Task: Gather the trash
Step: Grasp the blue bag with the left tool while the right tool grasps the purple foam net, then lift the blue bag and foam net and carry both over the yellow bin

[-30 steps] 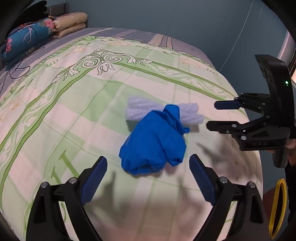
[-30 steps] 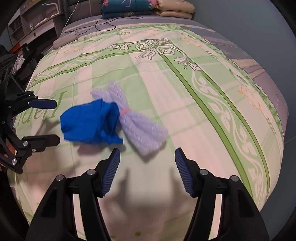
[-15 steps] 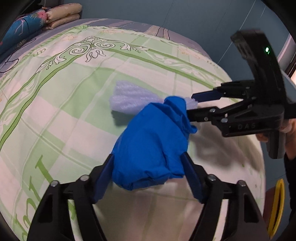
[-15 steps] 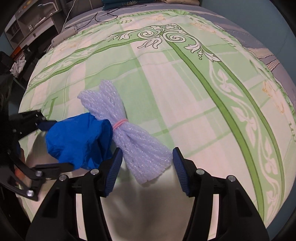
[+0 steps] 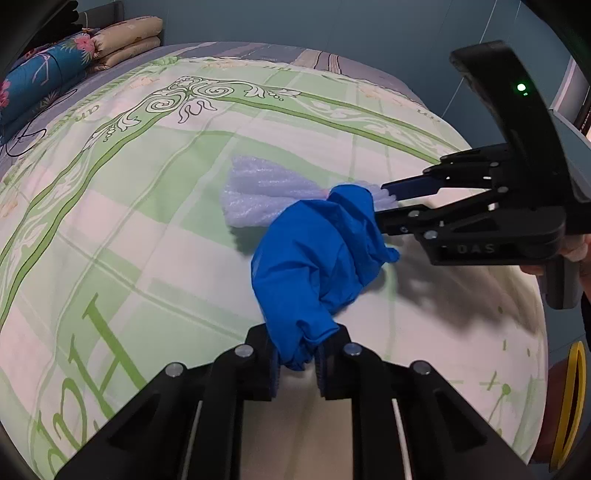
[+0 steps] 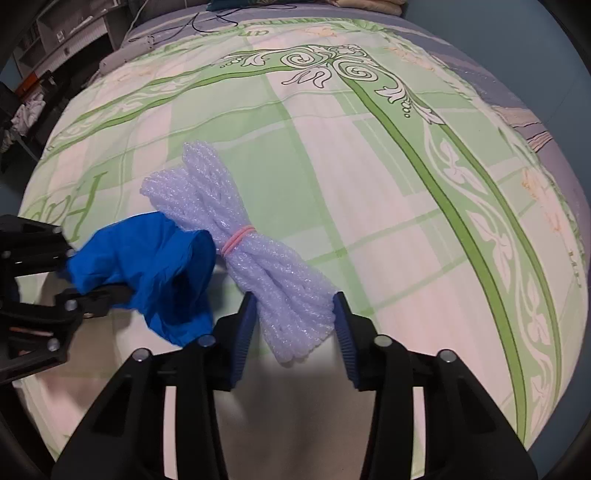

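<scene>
A crumpled blue plastic bag [image 5: 314, 258] lies on the green and white bedspread [image 5: 147, 206]. My left gripper [image 5: 297, 354] is shut on its near end, the blue film bunched between the pads. Behind the bag lies a white foam net bundle [image 6: 258, 266] tied with a pink rubber band. My right gripper [image 6: 293, 314] straddles the bundle's near end. Its jaws are closing and both pads touch the foam's sides. In the left wrist view the right gripper [image 5: 386, 206] reaches in from the right, the bag hiding part of the bundle [image 5: 258, 195].
Folded pillows [image 5: 122, 40] are stacked at the bed's far end, with a black cable [image 6: 207, 22] on the cover. Shelves [image 6: 55, 33] stand beside the bed. A yellow-rimmed object [image 5: 570, 406] sits past the bed's near right edge. A blue wall runs behind.
Both grippers came down onto the trash. The left jaws went from wide open to shut on the blue bag. The right jaws narrowed around the foam bundle's end.
</scene>
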Motion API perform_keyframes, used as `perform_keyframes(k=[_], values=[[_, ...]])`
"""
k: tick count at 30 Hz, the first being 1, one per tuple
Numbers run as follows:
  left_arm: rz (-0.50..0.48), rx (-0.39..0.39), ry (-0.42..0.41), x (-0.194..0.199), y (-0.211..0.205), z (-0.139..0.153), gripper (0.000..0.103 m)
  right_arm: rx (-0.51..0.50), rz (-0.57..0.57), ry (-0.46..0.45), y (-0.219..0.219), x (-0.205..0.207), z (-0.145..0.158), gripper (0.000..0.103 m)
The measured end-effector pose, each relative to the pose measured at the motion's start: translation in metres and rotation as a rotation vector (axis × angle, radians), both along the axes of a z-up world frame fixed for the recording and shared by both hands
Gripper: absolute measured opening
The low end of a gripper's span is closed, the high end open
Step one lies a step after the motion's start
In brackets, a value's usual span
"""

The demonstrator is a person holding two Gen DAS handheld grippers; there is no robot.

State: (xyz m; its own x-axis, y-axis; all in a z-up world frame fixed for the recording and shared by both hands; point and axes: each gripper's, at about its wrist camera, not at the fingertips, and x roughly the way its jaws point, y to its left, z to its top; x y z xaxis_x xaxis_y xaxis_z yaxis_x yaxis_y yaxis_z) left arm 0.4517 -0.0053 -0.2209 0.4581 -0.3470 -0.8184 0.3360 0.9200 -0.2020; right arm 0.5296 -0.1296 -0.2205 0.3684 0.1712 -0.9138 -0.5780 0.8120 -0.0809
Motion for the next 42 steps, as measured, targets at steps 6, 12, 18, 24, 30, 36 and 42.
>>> perform_keyframes(k=[6,12,18,24,30,36,42], values=[[0.002,-0.01,-0.018,-0.01,0.011,0.013,0.012,-0.016,-0.057,-0.047,0.004,-0.004,0.005,0.023],[0.025,-0.025,-0.034,-0.026,0.031,0.026,0.012,0.011,-0.122,-0.082,0.002,-0.007,0.015,0.021],[0.055,-0.066,-0.067,-0.051,0.055,0.045,0.012,0.057,-0.19,-0.113,-0.008,-0.017,0.036,0.021],[0.093,-0.093,-0.113,-0.079,0.068,0.07,0.012,0.132,-0.208,-0.159,-0.019,-0.048,0.073,0.021],[0.125,-0.047,-0.182,-0.134,0.065,0.102,0.012,0.2,-0.205,-0.194,-0.026,-0.096,0.105,0.021],[0.137,-0.08,-0.259,-0.195,0.058,0.138,0.012,0.3,-0.222,-0.254,-0.044,-0.165,0.139,0.021],[0.089,-0.137,-0.326,-0.241,0.041,0.168,0.012,0.384,-0.277,-0.306,-0.075,-0.235,0.162,0.021]])
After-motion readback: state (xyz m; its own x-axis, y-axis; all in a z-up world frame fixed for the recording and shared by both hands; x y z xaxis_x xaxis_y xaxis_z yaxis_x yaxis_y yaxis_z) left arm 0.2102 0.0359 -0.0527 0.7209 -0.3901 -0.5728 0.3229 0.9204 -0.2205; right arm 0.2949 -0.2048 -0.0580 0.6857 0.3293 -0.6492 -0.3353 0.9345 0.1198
